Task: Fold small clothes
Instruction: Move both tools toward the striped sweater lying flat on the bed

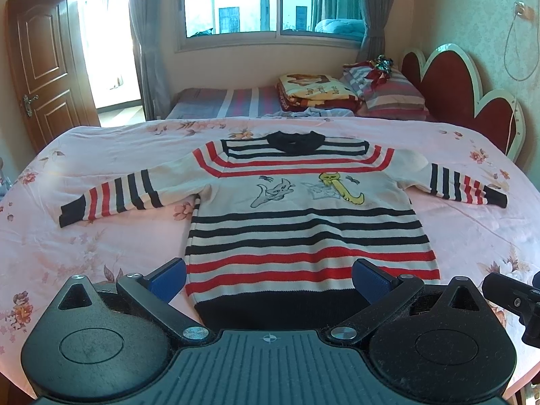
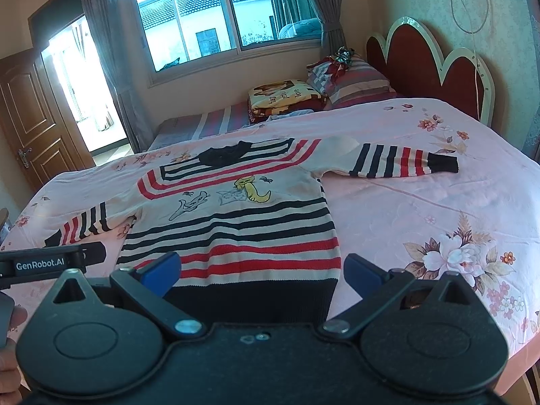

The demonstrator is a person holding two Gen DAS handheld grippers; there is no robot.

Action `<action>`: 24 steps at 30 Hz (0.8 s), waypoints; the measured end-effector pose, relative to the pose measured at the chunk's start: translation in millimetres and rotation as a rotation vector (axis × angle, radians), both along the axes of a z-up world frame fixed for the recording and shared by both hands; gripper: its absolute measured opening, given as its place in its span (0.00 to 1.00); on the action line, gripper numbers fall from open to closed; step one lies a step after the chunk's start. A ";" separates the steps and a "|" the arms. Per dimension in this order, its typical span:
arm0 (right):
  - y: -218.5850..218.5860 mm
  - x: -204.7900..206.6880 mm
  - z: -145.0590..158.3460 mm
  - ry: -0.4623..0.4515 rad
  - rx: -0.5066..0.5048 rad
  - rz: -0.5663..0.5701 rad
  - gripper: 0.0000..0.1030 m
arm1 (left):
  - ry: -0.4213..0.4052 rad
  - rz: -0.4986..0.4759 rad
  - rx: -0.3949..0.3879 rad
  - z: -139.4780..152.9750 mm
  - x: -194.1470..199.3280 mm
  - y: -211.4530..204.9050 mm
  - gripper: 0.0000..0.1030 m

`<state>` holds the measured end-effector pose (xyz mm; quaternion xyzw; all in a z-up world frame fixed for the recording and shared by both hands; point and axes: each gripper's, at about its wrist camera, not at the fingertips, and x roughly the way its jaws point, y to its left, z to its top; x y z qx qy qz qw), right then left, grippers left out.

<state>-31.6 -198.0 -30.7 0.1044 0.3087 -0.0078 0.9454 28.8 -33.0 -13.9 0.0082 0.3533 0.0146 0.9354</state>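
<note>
Sweater (image 1: 303,222) lies flat near the bed's (image 1: 101,236) front edge, both grippers (image 1: 270,280) (image 2: 260,273) wide open and empty, so a one-layer pinch could bunch the fold.

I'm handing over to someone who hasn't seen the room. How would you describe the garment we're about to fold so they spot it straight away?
On the big bed with the pink floral sheet, look at the near edge. The small striped sweater lies flat there, front up, sleeves spread. Unlike the folded blanket and striped pillow by the headboard, it has cartoon cats on its chest.
</note>
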 end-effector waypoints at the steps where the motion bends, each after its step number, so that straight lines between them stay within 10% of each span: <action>1: -0.7 2.2 0.1 0.001 0.000 -0.003 0.99 | 0.001 0.001 0.000 -0.5 1.3 0.3 1.00; 24: -13.6 43.7 -7.5 0.020 -0.014 -0.051 0.99 | 0.027 0.027 0.006 -14.1 46.9 -0.8 1.00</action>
